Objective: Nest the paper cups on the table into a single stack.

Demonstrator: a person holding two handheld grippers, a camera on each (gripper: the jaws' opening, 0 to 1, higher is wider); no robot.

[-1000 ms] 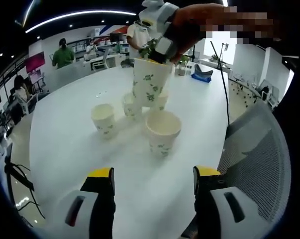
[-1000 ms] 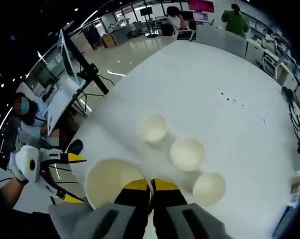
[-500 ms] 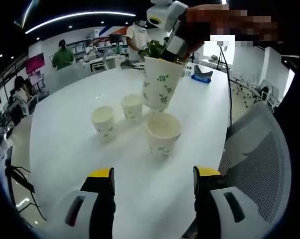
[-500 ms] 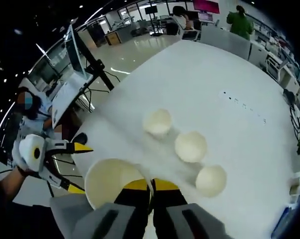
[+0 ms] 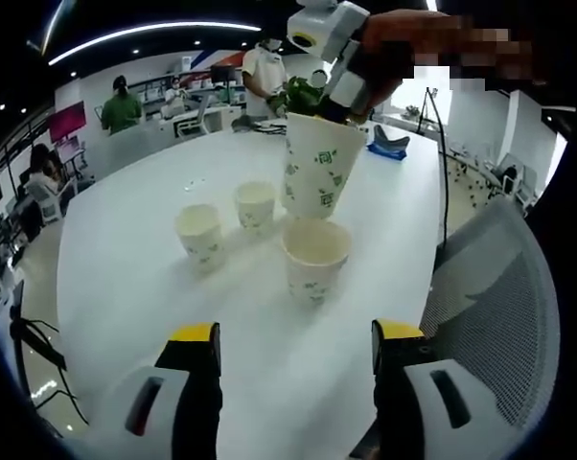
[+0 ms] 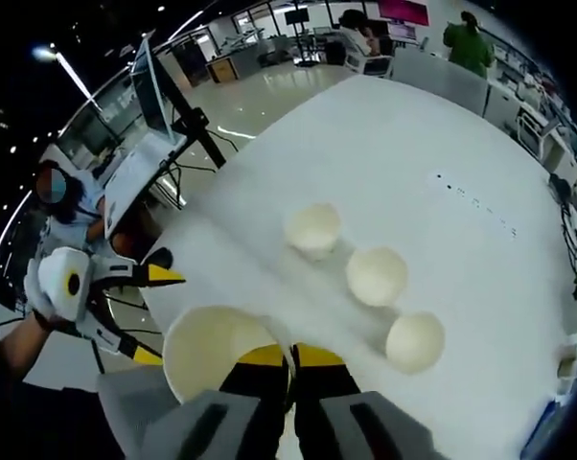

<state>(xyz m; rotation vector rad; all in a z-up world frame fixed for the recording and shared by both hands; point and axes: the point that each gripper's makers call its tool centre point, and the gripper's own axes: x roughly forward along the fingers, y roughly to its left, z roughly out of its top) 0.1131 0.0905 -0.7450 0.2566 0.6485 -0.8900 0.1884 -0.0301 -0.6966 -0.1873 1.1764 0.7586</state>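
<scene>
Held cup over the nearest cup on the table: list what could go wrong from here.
1. The held cup hangs tilted above the nearest cup; lowered like that, its base may catch the rim and tip that cup.
2. The right tool pinches only the held cup's rim, so the thin paper may buckle or slip.
3. The nearest cup stands free, and the open left tool is well short of it, so a push could slide it toward the other cups.

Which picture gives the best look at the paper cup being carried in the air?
The left gripper view: the held cup shows whole from the side, green print visible, pinched at its rim by the right gripper. The right gripper view looks down into its open mouth behind the jaws.
</scene>
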